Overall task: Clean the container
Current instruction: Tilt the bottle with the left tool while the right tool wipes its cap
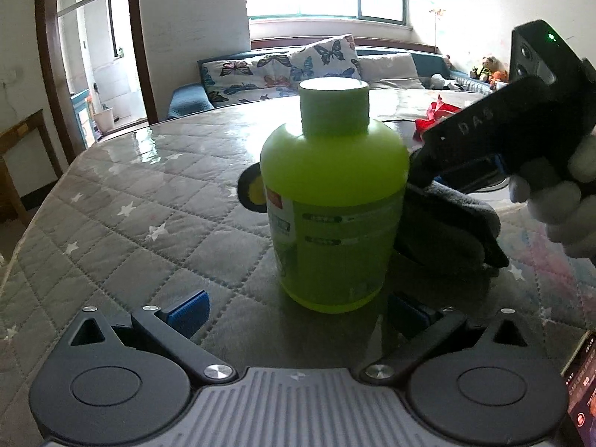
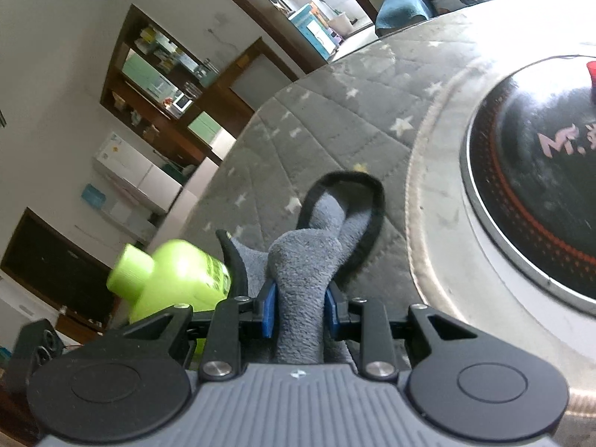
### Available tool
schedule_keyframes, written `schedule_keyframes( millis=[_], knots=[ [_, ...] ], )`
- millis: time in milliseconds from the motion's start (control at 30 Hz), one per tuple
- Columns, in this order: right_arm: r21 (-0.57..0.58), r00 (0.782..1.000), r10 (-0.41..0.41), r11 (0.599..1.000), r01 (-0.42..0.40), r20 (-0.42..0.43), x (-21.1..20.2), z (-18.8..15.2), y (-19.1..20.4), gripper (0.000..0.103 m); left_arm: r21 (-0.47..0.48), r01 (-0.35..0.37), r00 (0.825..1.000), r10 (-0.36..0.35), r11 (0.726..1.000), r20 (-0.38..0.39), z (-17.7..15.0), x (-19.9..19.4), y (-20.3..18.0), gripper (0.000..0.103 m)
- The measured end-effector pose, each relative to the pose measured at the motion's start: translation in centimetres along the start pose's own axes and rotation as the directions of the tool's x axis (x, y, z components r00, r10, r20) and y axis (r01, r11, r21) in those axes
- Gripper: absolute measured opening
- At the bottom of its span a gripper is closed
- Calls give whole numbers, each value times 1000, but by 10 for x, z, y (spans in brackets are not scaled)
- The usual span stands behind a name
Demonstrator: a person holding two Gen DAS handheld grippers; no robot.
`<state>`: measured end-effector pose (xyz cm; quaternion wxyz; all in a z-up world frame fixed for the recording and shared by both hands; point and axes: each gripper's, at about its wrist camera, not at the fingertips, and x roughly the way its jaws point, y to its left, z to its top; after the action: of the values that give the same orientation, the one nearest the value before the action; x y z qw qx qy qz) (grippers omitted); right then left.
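A lime-green container (image 1: 333, 201) with a green cap stands upright on the quilted grey table cover (image 1: 149, 216), just ahead of my left gripper (image 1: 298, 309). The left jaws stand wide open on either side of the container's base, not touching it. My right gripper (image 2: 300, 309) is shut on a grey cloth (image 2: 305, 260) with a black edge. In the left wrist view the right gripper (image 1: 484, 138) holds the cloth (image 1: 447, 227) against the container's right side. The container shows at the lower left of the right wrist view (image 2: 171, 279).
A black round cooktop (image 2: 540, 186) is set in the table to the right. A red item (image 1: 436, 115) lies beyond it. A phone (image 1: 583, 383) lies at the near right edge. A sofa with butterfly cushions (image 1: 283, 70) stands behind the table.
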<state>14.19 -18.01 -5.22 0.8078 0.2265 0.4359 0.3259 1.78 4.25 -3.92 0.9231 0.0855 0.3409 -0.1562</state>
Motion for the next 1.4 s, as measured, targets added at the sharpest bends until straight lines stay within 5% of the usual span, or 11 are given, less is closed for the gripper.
schedule_keyframes(
  millis=[467, 833, 1400],
  knots=[
    [-8, 1000, 16, 1000, -16, 0, -24, -28, 9, 27, 9, 27, 998, -28, 1000, 64, 15, -24, -11, 103],
    [-46, 989, 101, 994, -96, 110, -49, 7, 39, 27, -50, 88, 991, -83, 995, 107, 28, -20, -12, 103],
    [-43, 998, 62, 997, -61, 27, 11, 36, 34, 27, -149, 87, 988, -66, 985, 143, 46, -2, 18, 103]
  ],
)
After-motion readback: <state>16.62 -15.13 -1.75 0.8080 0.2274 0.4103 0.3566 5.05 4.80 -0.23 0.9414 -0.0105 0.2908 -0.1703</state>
